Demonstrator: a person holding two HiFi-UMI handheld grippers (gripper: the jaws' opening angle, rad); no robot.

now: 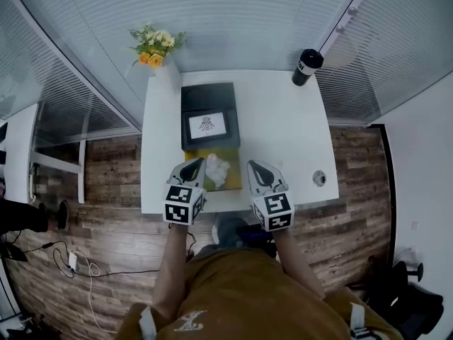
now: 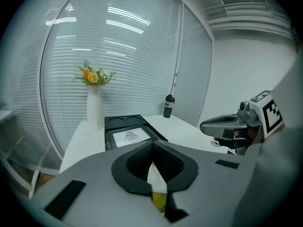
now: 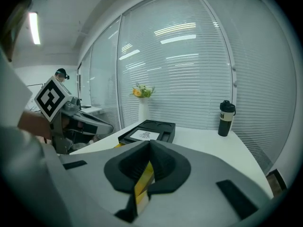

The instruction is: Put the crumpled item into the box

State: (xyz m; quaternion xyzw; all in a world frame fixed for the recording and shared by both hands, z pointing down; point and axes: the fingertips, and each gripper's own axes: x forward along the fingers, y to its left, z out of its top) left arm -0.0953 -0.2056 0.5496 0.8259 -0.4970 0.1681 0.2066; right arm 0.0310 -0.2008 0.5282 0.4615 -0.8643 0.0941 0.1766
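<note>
Brown clothing [image 1: 241,289] of the person fills the bottom of the head view, and both forearms reach from it to the near edge of the white bench [image 1: 283,133]. Only this view shows the whole layout. The left gripper [image 1: 194,166] and the right gripper [image 1: 256,168] are side by side, and the crumpled item [image 1: 218,168], white, lies between them on a yellow surface [image 1: 230,183]. It is just beside the left gripper, at its 3 o'clock.

At 12 o'clock from the crumpled item is the black box [image 1: 209,98], with a white card [image 1: 207,124] in it. The flowers [image 1: 154,47] are at 11 o'clock and the black bottle [image 1: 306,66] at 1 o'clock. A small round thing [image 1: 319,178] sits at 3 o'clock from the right gripper; I cannot tell what it is.

The left gripper view shows that the jaws of the left gripper [image 2: 152,144] are together at the tips. Through the narrow slit behind them a bit of white and yellow is seen, so most of the crumpled item is hidden here. The white vase [image 2: 94,108] stands out in this view, while from above it is hard to make out.

In the right gripper view the jaws of the right gripper [image 3: 149,143] also meet at the tips, with only a yellow strip in the slit. The crumpled item cannot be made out there.
</note>
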